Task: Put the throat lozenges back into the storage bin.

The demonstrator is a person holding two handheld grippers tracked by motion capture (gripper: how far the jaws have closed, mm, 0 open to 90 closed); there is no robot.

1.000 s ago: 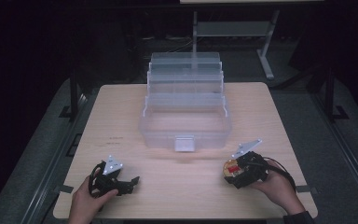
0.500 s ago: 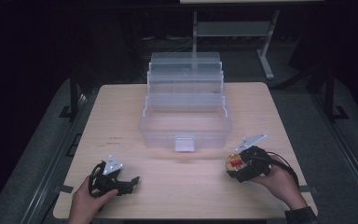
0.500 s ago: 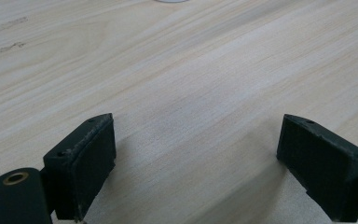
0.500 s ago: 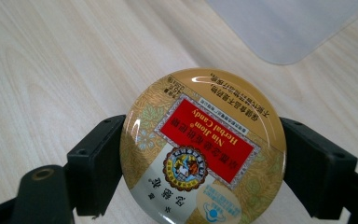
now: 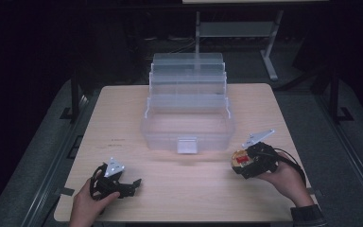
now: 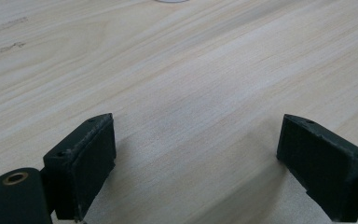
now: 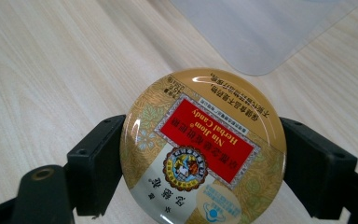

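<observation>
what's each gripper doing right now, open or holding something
left gripper: jaws open, nothing between them.
right gripper: jaws shut on the round candy tin.

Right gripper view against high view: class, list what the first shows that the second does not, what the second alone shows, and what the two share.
The right gripper view alone makes the candy tin readable: a gold lid with a red label reading "Herbal Candy", pressed on both sides by black pads.

The high view alone gives the layout: the clear tiered organizer box in the middle of the wooden table, the left gripper near the front edge, both hands, and the dark floor around.

Both show the right gripper shut on the tin, the light wood, and part of the clear box.
</observation>
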